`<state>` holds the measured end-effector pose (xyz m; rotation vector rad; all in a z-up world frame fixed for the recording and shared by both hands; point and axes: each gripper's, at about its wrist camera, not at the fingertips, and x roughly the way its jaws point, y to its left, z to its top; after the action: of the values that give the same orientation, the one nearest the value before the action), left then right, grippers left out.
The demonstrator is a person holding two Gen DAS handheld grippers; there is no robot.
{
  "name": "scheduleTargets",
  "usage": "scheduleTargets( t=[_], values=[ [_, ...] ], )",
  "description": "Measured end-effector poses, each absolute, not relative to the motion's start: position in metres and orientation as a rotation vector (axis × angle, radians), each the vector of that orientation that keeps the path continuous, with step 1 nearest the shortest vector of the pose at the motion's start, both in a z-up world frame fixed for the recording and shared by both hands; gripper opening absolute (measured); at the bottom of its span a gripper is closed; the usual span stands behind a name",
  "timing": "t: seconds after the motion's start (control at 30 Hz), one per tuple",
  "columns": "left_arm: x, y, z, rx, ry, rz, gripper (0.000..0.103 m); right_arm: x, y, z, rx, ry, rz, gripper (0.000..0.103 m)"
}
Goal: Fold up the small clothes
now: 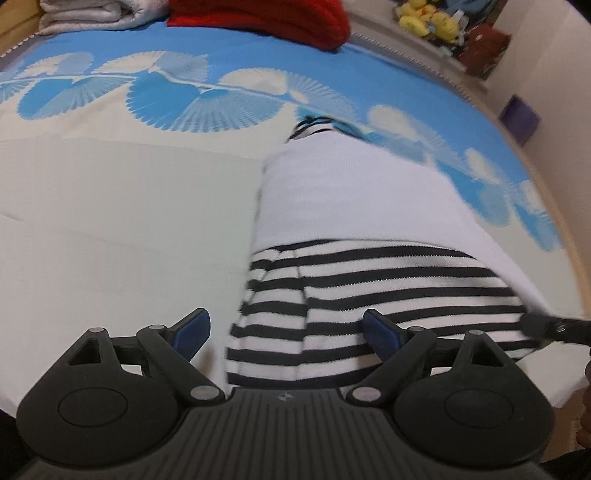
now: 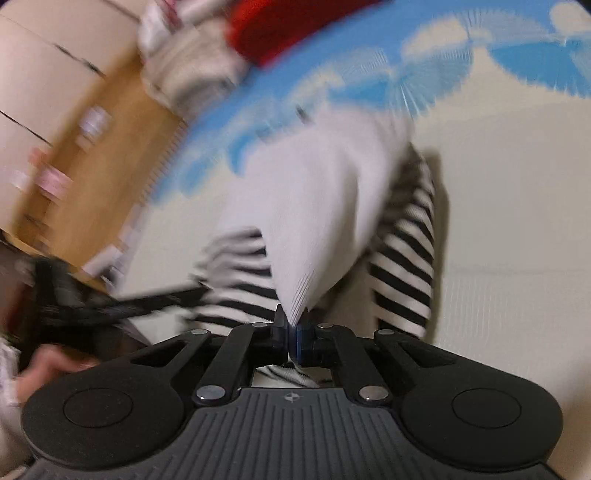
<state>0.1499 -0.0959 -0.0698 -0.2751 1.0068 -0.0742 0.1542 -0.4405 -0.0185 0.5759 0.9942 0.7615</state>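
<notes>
Right tool (image 2: 291,334) pinches striped garment (image 2: 406,258); left tool (image 1: 284,332) gapes.

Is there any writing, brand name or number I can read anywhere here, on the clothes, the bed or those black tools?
No readable words or numbers in either view.
Left gripper: only a small round cross mark on its body, no letters.
Right gripper: the same kind of mark, no letters.
Striped garment: stripes and plain white cloth, no label showing.
Small packs on the wooden surface: too blurred to read.
Soft toys: no text visible.
</notes>
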Motion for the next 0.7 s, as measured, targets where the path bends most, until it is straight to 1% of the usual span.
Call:
scheduleTargets(
  t=[0.03,0.07,0.13,0.17,0.2,0.27,0.3,0.4,0.47,0.5,0.57,0.6,0.63,0.7],
  values=[
    [0.147,-0.1,-0.072,-0.247,0.999,-0.088,0.091,0.148,-0.45,-0.013,0.592,0.97,0.77,0.003],
    [0.146,-0.105,-0.079,-0.189,1.012,-0.089,0.091,0.143,-0.453,-0.016,0.559,0.99,0.755,0.003],
    [0.144,-0.115,-0.1,-0.075,1.073,-0.111,0.092,0.141,-0.444,-0.04,0.434,1.124,0.668,0.002],
    [0.143,-0.115,-0.106,-0.071,1.097,-0.124,0.092,0.141,-0.439,-0.056,0.378,1.211,0.617,0.002],
    [0.141,-0.114,-0.105,-0.093,1.106,-0.127,0.092,0.141,-0.434,-0.065,0.334,1.249,0.588,0.002],
    [0.137,-0.114,-0.093,-0.104,1.091,-0.117,0.089,0.142,-0.429,-0.064,0.312,1.228,0.574,0.002],
    [0.135,-0.114,-0.087,-0.106,1.072,-0.119,0.086,0.143,-0.428,-0.06,0.311,1.211,0.571,0.002],
    [0.127,-0.109,-0.083,-0.132,1.018,-0.159,0.084,0.149,-0.427,-0.054,0.334,1.167,0.562,0.002],
    [0.129,-0.109,-0.108,-0.041,1.086,-0.146,0.087,0.155,-0.426,-0.057,0.342,1.191,0.562,0.003],
    [0.129,-0.109,-0.112,-0.041,1.1,-0.141,0.091,0.154,-0.422,-0.063,0.299,1.219,0.552,0.003],
    [0.133,-0.105,-0.106,-0.069,1.122,-0.134,0.091,0.151,-0.416,-0.07,0.116,1.26,0.494,0.008],
    [0.134,-0.105,-0.1,-0.052,1.116,-0.126,0.09,0.153,-0.417,-0.069,0.087,1.263,0.464,0.007],
    [0.136,-0.106,-0.091,-0.016,1.106,-0.125,0.088,0.158,-0.42,-0.064,0.087,1.248,0.43,0.008],
    [0.14,-0.105,-0.079,0.034,1.11,-0.13,0.088,0.171,-0.436,-0.049,0.202,1.172,0.402,0.009]
  ],
)
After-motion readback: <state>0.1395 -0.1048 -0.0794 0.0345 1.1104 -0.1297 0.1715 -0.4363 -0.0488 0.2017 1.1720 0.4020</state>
